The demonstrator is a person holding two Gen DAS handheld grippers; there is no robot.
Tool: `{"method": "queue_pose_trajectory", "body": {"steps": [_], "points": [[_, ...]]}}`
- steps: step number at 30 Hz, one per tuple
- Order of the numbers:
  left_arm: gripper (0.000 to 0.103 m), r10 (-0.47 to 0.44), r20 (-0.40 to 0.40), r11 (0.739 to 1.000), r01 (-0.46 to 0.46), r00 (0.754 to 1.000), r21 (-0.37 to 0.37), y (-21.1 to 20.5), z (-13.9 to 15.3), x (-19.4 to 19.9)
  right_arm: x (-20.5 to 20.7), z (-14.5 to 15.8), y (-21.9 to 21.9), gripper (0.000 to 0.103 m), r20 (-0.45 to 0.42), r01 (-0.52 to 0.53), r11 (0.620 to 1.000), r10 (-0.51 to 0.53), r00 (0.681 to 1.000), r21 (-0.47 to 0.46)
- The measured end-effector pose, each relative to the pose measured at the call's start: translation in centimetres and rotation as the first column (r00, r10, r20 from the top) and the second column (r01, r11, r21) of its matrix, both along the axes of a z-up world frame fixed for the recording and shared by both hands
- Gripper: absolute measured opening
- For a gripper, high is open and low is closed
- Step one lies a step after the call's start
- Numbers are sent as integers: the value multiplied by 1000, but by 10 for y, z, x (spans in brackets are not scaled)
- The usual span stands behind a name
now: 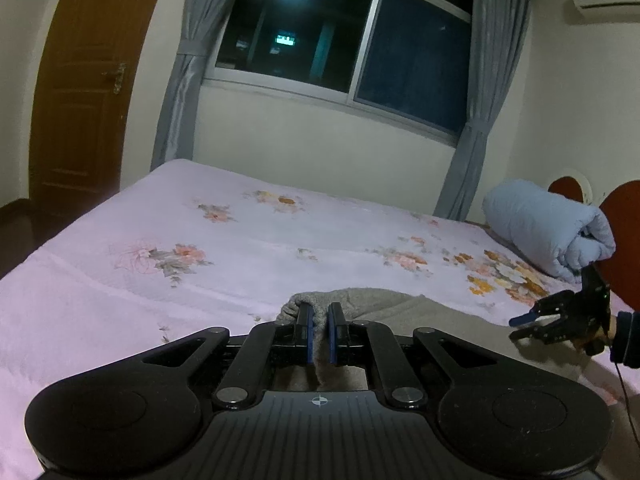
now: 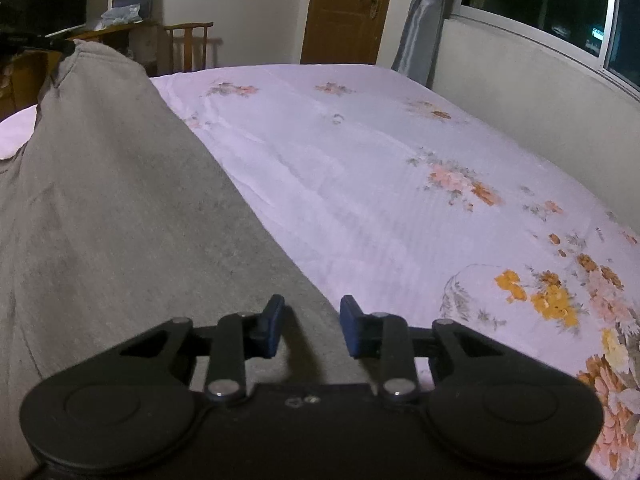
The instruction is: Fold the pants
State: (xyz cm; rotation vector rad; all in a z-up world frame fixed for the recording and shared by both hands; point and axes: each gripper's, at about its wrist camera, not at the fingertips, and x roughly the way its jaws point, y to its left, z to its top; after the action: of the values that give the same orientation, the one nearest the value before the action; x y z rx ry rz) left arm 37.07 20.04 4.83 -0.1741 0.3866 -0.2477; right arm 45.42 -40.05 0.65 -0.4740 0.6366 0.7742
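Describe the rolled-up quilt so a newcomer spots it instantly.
Start at the big bed with the pink floral sheet, then look to its headboard end below the right curtain. The quilt lies there: a pale blue puffy roll, unlike the flat grey pants.

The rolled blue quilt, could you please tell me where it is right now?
In the left wrist view, the rolled blue quilt lies at the right end of the floral bed sheet, against the red headboard.

Floral bedsheet [image 1: 248, 240], rolled blue quilt [image 1: 548, 226]
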Motion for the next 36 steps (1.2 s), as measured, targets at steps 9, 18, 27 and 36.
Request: {"method": "queue_pose_trajectory", "body": {"steps": [9,18,27,36], "points": [[7,4,-10,1000,-4,1000,11,-7,3,3,9,-15,7,21,-53,-5,997,1,999,-74],[7,37,-73,999,-37,997,2,0,-15,17,-15,1,0,0,-14,28,997,-29,999,-72],[7,32,-121,999,-34,992,-13,8,-27,30,-59,40,-2,0,49,68,995,-64,997,-76],[7,-9,-112,1000,8,994,-13,9,-19,21,-111,62,-1,0,61,95,992,-90,994,-79]]}}
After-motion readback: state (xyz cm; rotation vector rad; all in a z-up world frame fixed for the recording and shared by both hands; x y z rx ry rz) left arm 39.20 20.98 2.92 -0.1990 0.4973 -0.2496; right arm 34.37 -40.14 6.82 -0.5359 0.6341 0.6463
